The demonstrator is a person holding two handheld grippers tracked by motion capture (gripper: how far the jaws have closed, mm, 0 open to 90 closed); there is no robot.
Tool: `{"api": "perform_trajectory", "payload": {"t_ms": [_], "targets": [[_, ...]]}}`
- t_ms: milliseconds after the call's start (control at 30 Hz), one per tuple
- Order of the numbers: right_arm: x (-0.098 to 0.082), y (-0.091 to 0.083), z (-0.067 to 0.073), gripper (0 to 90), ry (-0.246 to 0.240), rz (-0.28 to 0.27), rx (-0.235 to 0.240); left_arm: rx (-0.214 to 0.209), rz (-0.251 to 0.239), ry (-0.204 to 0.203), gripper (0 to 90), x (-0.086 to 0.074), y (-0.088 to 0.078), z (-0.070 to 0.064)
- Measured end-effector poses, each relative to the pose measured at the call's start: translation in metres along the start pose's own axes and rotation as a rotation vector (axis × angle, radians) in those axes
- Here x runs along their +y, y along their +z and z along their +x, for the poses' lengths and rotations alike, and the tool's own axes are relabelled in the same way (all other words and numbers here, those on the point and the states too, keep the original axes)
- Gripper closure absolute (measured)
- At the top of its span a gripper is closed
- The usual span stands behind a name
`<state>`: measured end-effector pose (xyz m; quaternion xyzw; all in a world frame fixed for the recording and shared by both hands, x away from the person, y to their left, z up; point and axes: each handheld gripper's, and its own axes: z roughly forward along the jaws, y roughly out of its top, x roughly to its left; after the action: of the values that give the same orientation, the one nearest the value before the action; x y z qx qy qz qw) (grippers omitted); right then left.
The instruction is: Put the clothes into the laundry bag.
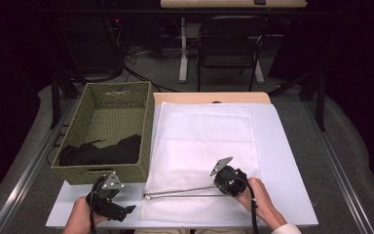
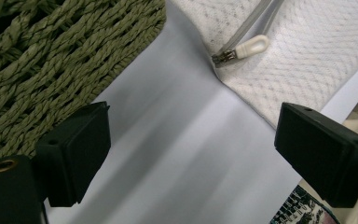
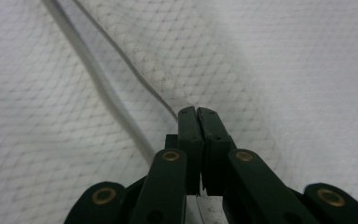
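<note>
Right claw: your right gripper point(image 3: 199, 114) has its jaws pressed together, pinching the edge of the mesh laundry bag point(image 1: 202, 141) right at the open zipper line; a sliver of white mesh shows between the pads low down.
Zipper: the zipper point(image 3: 135, 77) meets your right fingertips and runs off up and to the left in the right gripper view; a second pale band lies beside it, farther left.
Left claw: your left gripper point(image 2: 191, 140) stands spread wide, nothing between the jaws, bare white table point(image 2: 177, 154) under the gap.
Zipper pull: the white zipper pull point(image 2: 249, 46) lies ahead of your left jaws and a little to the right, at the bag's corner, well clear of both pads.
Basket: the woven green basket point(image 2: 51, 60) sits just beyond your left-hand jaw, its wall close to that pad.
Dark cloth: black fabric point(image 1: 102, 152) lies in the basket's near end, beyond your left claw.
Bag body: the rest of the bag stretches flat away from your right claw toward the table's far edge.
</note>
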<state>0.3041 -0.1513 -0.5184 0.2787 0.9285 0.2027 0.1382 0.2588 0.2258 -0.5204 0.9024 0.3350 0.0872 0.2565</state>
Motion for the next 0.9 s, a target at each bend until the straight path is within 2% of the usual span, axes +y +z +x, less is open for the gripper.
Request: {"api": "perform_trajectory", "payload": {"t_ms": [100, 133, 233, 367, 433, 533, 567, 667, 733, 800, 833, 867, 900], "targets": [[0.005, 0.007, -0.004, 88.5, 0.000, 0.012, -0.028, -0.002, -0.006, -0.001, 10.6, 0.000, 0.000, 0.000], [0.006, 0.011, -0.005, 88.1, 0.001, 0.028, -0.022, -0.001, -0.002, 0.000, 10.6, 0.000, 0.000, 0.000], [0.004, 0.019, -0.007, 85.3, 0.017, 0.051, 0.005, -0.012, -0.002, 0.002, 10.7, -0.001, 0.000, 0.000], [0.002, 0.013, -0.012, 73.3, 0.034, 0.021, 0.057, -0.040, 0.005, -0.002, 11.0, -0.001, 0.001, 0.000], [0.003, 0.014, -0.013, 67.9, 0.043, 0.027, 0.087, -0.052, -0.002, 0.001, 10.7, 0.000, 0.000, -0.001], [0.002, 0.020, -0.013, 66.2, 0.048, 0.048, 0.131, -0.061, -0.004, -0.002, 9.5, 0.000, -0.001, -0.002], [0.002, 0.020, -0.013, 67.4, 0.058, 0.043, 0.136, -0.061, -0.002, 0.001, 9.1, 0.000, -0.001, -0.002], [0.001, 0.021, -0.014, 80.2, 0.064, 0.036, 0.138, -0.063, -0.006, 0.007, 8.9, 0.000, -0.003, -0.001], [0.001, 0.020, -0.013, 86.9, 0.056, 0.032, 0.139, -0.061, -0.013, 0.027, 9.0, 0.001, -0.005, 0.000], [0.001, 0.020, -0.012, 88.4, 0.051, 0.031, 0.131, -0.061, -0.013, 0.035, 9.0, 0.001, -0.008, -0.001], [0.001, 0.019, -0.011, 88.5, 0.042, 0.029, 0.121, -0.057, -0.012, 0.047, 8.9, 0.003, -0.009, -0.002], [0.001, 0.018, -0.011, 88.5, 0.041, 0.024, 0.119, -0.042, -0.037, 0.064, 8.7, 0.004, -0.011, -0.004], [0.001, 0.016, -0.010, 88.5, 0.029, 0.019, 0.113, -0.047, -0.033, 0.077, 9.0, 0.005, -0.014, -0.005]]}}
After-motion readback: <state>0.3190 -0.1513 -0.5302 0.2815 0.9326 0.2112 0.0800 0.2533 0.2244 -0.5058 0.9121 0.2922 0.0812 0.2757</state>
